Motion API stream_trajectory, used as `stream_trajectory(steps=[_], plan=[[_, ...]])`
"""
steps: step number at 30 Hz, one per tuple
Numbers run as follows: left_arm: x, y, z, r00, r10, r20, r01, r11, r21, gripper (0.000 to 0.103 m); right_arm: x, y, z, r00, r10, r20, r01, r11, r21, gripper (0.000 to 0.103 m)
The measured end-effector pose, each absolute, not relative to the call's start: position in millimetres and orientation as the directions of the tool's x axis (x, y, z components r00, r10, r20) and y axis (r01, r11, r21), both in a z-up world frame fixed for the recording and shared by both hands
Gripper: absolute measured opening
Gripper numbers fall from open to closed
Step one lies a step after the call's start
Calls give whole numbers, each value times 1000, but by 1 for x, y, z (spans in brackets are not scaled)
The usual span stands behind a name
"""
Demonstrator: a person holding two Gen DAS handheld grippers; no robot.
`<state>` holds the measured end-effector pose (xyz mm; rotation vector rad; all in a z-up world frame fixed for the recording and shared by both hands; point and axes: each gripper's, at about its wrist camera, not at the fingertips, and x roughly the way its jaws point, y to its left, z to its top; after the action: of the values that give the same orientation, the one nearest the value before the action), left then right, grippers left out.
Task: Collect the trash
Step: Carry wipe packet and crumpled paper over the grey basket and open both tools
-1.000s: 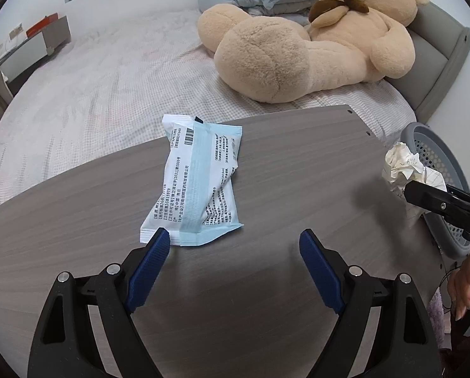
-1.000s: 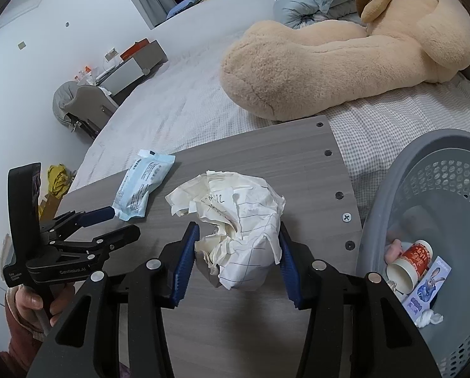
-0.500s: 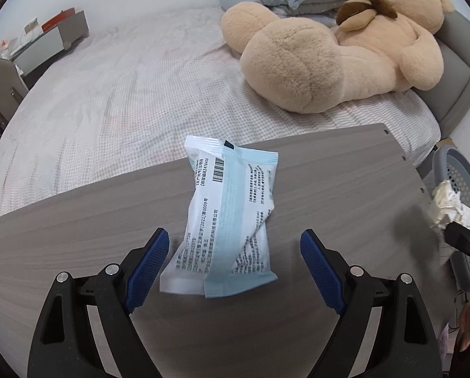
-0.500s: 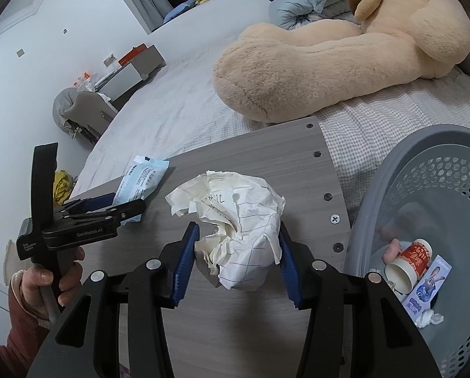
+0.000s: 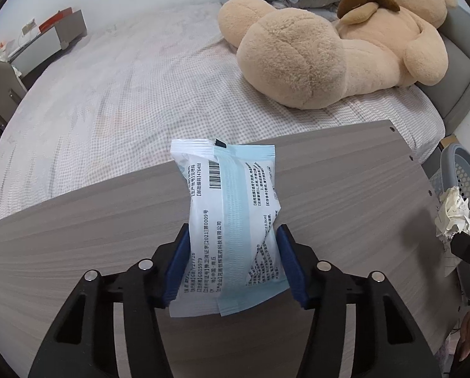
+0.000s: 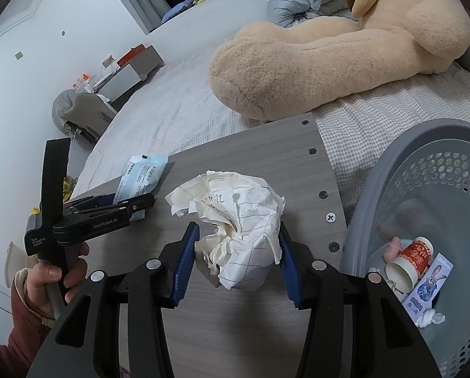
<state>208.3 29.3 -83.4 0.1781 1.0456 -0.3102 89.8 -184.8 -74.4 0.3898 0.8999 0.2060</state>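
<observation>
Packet: white and pale-blue printed plastic packet [image 5: 231, 226] sits right between the left gripper [image 5: 233, 264] fingers, far end reaching out past the tips toward the bed.
Left gripper: jaws have just been closing, and now both blue pads [image 5: 179, 264] press the packet's sides — clamped on it, the wrapper pinched in at the waist.
Lift: hard to say from this angle whether the packet has left the grey wood-grain tabletop [image 5: 345, 195] or rests on it.
Right gripper: right gripper [image 6: 238, 255] clamped on a crumpled ball of lined white paper [image 6: 235, 220], pads tight on either side, the ball bulging ahead of the tips.
Basket: grey perforated plastic basket [image 6: 430, 145] just to the right gripper's right, off the table edge; inside, a red-and-white paper cup [image 6: 411, 258] on its side and a small blue cartoon-print wrapper [image 6: 430, 286].
Hand: person's hand [image 6: 55, 277] in a dark red sleeve grips the left tool's handle, off to the right gripper's left.
Beyond: big beige teddy bear [image 5: 335, 50] lying on the bed ahead of both grippers.
</observation>
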Motion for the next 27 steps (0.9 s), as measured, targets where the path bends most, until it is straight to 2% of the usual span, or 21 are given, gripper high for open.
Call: stream_trajectory(steps=[13, 27], plan=[[142, 15, -42, 574, -178, -799, 301, 954, 4, 50, 58, -193, -65, 625, 307, -718, -2, 920, 392, 47], [55, -68, -12, 634, -259, -729, 397, 917, 20, 50, -20, -253, -44, 693, 208, -691, 87, 927, 366, 47]])
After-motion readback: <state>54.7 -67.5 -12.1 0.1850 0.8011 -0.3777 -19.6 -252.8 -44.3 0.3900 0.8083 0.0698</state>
